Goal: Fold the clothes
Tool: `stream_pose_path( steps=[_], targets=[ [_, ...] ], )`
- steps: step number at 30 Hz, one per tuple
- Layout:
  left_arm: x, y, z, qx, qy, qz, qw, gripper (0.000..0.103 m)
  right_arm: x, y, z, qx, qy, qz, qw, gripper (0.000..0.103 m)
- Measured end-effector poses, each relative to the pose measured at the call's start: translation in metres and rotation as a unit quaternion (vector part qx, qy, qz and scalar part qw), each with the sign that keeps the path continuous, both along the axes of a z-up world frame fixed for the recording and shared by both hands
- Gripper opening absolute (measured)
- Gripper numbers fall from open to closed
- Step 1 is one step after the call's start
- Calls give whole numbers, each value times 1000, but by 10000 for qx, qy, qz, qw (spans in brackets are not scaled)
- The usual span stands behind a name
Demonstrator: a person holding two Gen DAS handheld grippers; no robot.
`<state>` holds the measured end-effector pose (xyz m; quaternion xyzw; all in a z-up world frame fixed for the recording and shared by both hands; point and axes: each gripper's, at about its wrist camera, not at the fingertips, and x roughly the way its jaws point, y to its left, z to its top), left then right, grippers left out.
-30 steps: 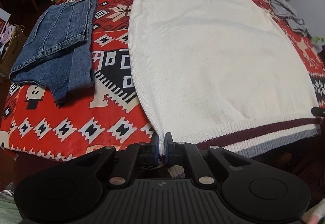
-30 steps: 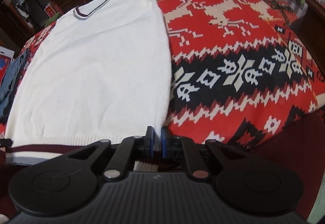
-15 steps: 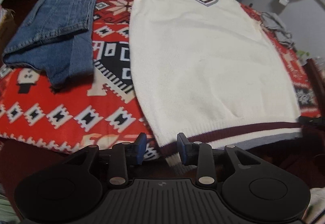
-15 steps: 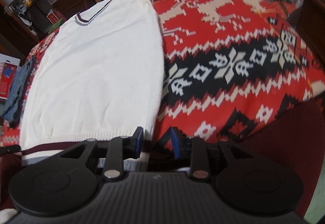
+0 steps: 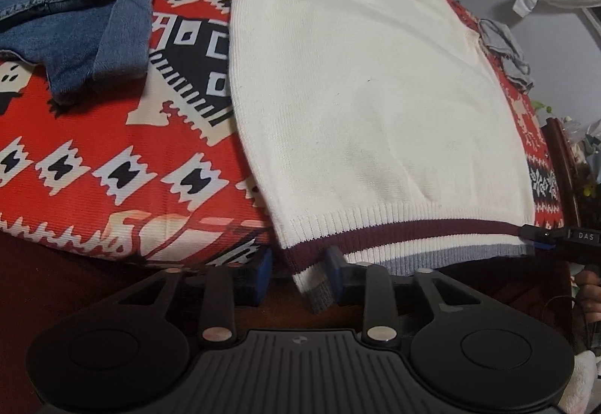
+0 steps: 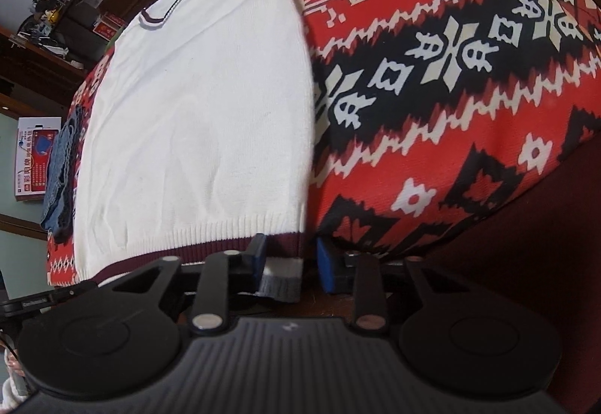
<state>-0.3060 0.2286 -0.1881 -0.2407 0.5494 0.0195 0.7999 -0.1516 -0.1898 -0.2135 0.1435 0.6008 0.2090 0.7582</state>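
Both jaws newly apart; one vest (image 5: 375, 94), one jeans (image 5: 75, 0).

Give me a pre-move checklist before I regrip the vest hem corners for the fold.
1. Left gripper open: ok.
2. Right gripper open: ok.
3. Cream knitted vest with maroon and grey hem lies flat: ok.
4. Hem corner sits between each gripper's fingers: ok.
5. Folded blue denim jeans clear of the vest: ok.
6. Crumpled grey garment clear of the vest's far shoulder: cannot tell.
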Motion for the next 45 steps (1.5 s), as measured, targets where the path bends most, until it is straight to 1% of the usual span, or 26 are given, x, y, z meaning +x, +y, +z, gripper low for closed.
stream_pose_path(
  steps=[1, 2, 3, 7, 8, 11, 14, 16, 21, 26, 27, 28, 29, 30, 31, 32, 33, 35, 36, 37, 38, 39, 40, 42, 44, 45],
  targets=[
    [1, -2, 1, 50, 35, 8, 10000, 11, 1, 2, 2, -116, 6, -50, 9999, 15],
    [2, -5, 3, 153, 64, 15, 9999, 9, 1, 5, 5, -244, 10, -109, 9996, 9],
    [2, -7, 6, 256, 93, 23, 9996, 7, 2, 7, 7, -373, 14, -167, 9992, 8],
    [3, -16, 28, 875, 196, 24, 9960, 7, 4, 15, 28, -925, -52, -386, 9949, 7],
    [3, -16, 34, 973, 200, 32, 9951, 7, 5, 16, 34, -1039, -82, -413, 9937, 6],
    [0, -11, 44, 1102, 234, 86, 9936, 7, 8, 20, 42, -1408, -171, -420, 9890, 6],
    [-3, -6, 31, 1172, 518, 89, 9917, 7, 11, 18, 28, -1572, 80, -457, 9865, 6],
    [-2, -5, 17, 1207, 752, 109, 9898, 7, 5, 17, 17, -1621, 216, -482, 9854, 6],
    [3, -1, 0, 1228, 920, 143, 9881, 7, 2, 16, 11, -1632, 142, -488, 9853, 6],
    [9, 8, -13, 1219, 1047, 323, 9865, 5, 0, 15, 3, -1661, 95, -531, 9846, 6],
    [10, 9, -16, 1397, 1127, 367, 9831, 0, -1, 15, 1, -1684, 81, -544, 9842, 6],
    [10, 10, -20, 1654, 1253, 432, 9773, 0, -2, 14, 0, -1649, 85, -578, 9846, 6],
    [9, 15, -25, 1789, 1365, 498, 9731, 0, -2, 12, 0, -1603, 92, -616, 9851, 6],
    [6, 22, -27, 1755, 1413, 603, 9724, 0, -3, 11, -1, -1557, 99, -654, 9856, 6],
    [1, 32, -27, 1515, 1384, 754, 9758, 0, -3, 9, -2, -1511, 106, -692, 9860, 6],
    [-4, 39, -25, 1389, 1318, 867, 9777, 0, -4, 9, -1, -1501, 93, -665, 9864, 6],
    [-7, 42, -20, 1406, 1219, 906, 9784, 0, -6, 9, -1, -1507, 62, -615, 9866, 7],
    [-11, 45, -12, 1319, 1071, 873, 9816, 0, -9, 10, 1, -1555, -6, -522, 9865, 10],
    [-12, 45, -8, 1276, 998, 849, 9831, 0, -10, 9, 2, -1580, -30, -501, 9862, 15],
    [-13, 45, -4, 1225, 917, 803, 9849, 0, -11, 7, 3, -1577, -34, -482, 9863, 18],
    [-14, 44, -1, 1148, 834, 749, 9870, 0, -12, 5, 3, -1568, -34, -462, 9865, 23],
    [-14, 43, 2, 1067, 746, 694, 9891, 0, -13, 4, 5, -1562, -42, -438, 9867, 24],
    [-15, 41, 5, 982, 650, 639, 9910, 1, -15, 2, 7, -1555, -51, -414, 9869, 25],
    [-17, 37, 12, 839, 459, 537, 9940, 5, -19, 0, 11, -1543, -69, -366, 9873, 33],
    [-19, 30, 19, 802, 276, 463, 9953, 7, -24, -2, 19, -1617, -195, -246, 9863, 38],
    [-18, 25, 24, 805, 200, 428, 9956, 10, -27, -3, 24, -1647, -269, -181, 9858, 40]
  ],
)
